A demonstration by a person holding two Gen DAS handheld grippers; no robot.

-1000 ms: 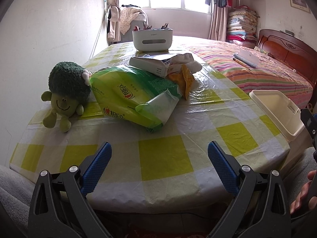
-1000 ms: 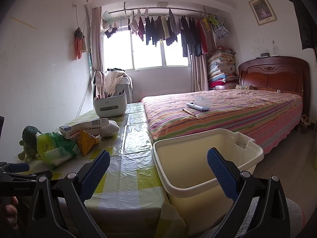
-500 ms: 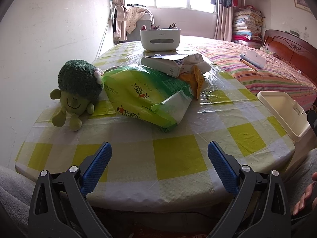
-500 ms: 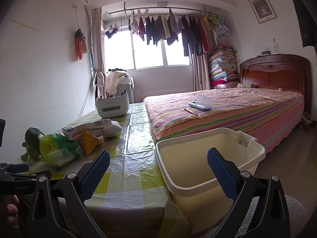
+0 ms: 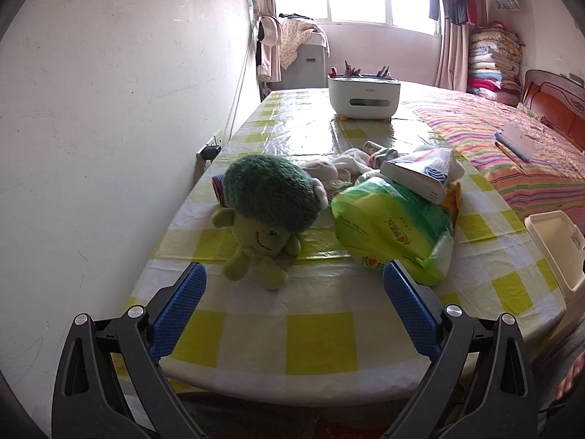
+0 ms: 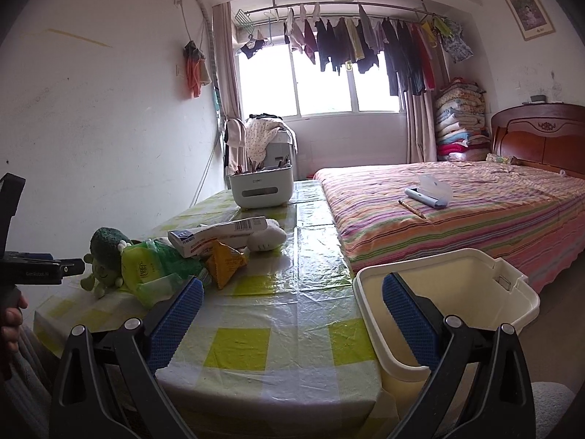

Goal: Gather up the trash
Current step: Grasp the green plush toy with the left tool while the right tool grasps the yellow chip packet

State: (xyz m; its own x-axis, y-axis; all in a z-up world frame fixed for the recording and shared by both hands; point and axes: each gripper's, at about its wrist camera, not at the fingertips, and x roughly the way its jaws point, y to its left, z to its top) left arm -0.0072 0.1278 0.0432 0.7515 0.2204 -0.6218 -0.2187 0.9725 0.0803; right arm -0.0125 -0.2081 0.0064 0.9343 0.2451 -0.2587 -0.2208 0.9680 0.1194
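Hovering over the near edge of the yellow-checked plastic-covered table, the left gripper and right gripper are both wide and empty; the green plastic wrapper lies near the table's middle, the cream plastic bin just beside its right edge.

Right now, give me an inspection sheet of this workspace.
Surface: table under a yellow-checked plastic cover.
Job's things: green pack, white box on it, orange wrapper, bin at the table's edge, nothing in it.
Clutter: plush toy, white caddy.
Grippers: left gripper and right gripper open, holding nothing.
Cables: wall plug, cord up the wall.
Surroundings: bed, hanging laundry.
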